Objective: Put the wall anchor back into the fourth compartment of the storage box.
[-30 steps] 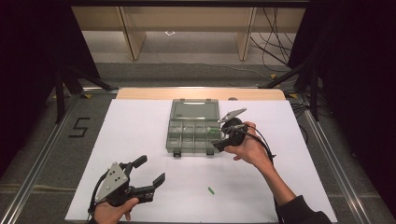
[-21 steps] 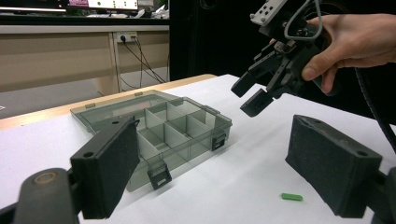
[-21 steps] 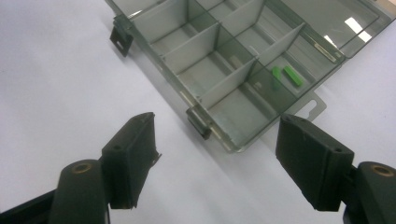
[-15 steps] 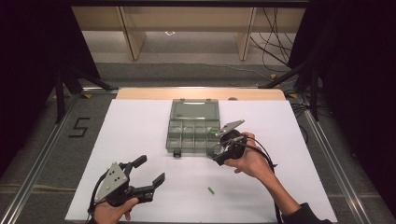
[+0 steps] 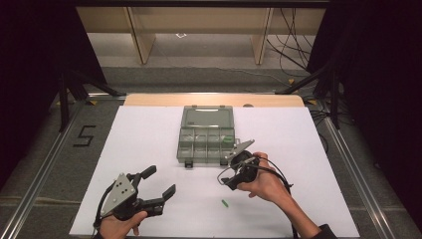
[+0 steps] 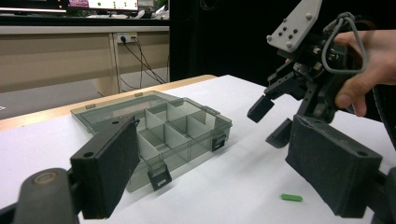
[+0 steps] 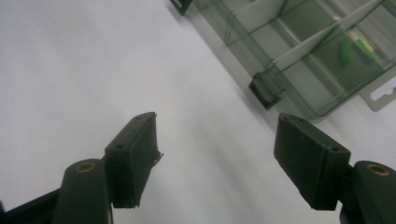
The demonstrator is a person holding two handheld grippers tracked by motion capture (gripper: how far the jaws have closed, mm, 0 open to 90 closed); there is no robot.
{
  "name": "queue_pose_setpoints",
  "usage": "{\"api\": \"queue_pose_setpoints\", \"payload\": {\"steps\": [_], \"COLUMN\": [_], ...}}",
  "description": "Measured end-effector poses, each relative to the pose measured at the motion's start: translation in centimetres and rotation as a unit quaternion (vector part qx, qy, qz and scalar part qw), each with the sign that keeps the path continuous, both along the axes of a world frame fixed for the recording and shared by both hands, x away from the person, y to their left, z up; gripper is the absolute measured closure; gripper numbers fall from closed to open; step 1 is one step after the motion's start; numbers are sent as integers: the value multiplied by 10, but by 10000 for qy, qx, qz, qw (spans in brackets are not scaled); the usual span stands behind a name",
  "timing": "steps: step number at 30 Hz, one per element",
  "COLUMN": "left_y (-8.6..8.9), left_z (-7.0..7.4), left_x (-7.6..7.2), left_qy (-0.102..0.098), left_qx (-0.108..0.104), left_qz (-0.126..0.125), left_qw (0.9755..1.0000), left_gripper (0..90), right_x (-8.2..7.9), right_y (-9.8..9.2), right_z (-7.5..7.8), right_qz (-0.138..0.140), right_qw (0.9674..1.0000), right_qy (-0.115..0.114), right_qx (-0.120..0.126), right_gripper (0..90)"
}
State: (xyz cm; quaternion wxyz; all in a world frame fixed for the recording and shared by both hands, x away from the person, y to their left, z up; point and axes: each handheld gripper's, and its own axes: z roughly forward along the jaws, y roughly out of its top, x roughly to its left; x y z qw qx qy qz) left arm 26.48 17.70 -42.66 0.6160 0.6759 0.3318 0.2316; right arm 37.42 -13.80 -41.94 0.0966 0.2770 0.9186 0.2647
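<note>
While the right hand-held gripper (image 5: 230, 175) hung over the bench (image 5: 149, 134), its jaws stood wide with nothing between them.

Right hand-held gripper: near the front right corner of the organiser box (image 5: 206, 139), tips tilted down toward the white surface; its own view showed both black pads apart over bare bench, with the box's front latch beyond them.

Left hand-held gripper (image 5: 158, 188): well in front of the box and off toward its left front corner, jaws also wide and empty, held low and level.

Green piece (image 5: 225, 203): flat on the bench in front of the box, well apart from its front wall, below its right half as the high view showed it.

Deciding relation: the piece lay on the person's side of the right hand-held gripper, close under and just behind its tips; its long axis ran roughly front to back with a slight slant. The right hand was judged clearly the nearer one, the left lying farther off to the side.

Likely next move: a short pull back and down by the right hand, jaws set across the piece's narrow width.

Box: lid open flat toward the far edge, clear dividers inside.

Count: two hand-held grippers, one box, one loose green piece on the bench, and a green item (image 7: 346, 50) in a right-hand compartment of the box, its shape blurred.
</note>
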Motion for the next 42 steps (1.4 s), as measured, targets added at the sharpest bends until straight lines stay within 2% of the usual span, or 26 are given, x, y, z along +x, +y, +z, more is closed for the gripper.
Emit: {"api": "queue_pose_setpoints", "payload": {"steps": [6, 13, 21, 34, 35, 37, 42], "left_y": [0, 0, 0, 0, 0, 0, 0], "left_z": [0, 0, 0, 0, 0, 0, 0], "left_x": [0, 0, 0, 0, 0, 0, 0], "left_qy": [-8, -10, -18, -8, -8, -9, -15], "left_qx": [2, 6, 11, 8, 6, 10, 8], "left_qz": [3, 1, -7, -8, -8, -10, -12], "left_qw": [10000, 10000, 10000, 10000, 10000, 10000, 10000], "left_gripper": [160, 160, 160, 160, 160, 160, 160], "right_x": [-10, -18, -27, -32, -32, -32, -33], "right_y": [5, 10, 16, 23, 24, 25, 27], "right_z": [-8, -13, -19, -32, -32, -34, -37], "right_qz": [209, 387, 735, 950, 993, 1004, 1072], "right_qw": [9995, 9985, 9951, 9900, 9887, 9890, 9875], "right_qy": [178, 320, 506, 745, 790, 752, 791], "right_qx": [-171, -227, -415, -728, -801, -782, -846], "right_gripper": [335, 376, 460, 570, 581, 599, 649]}}
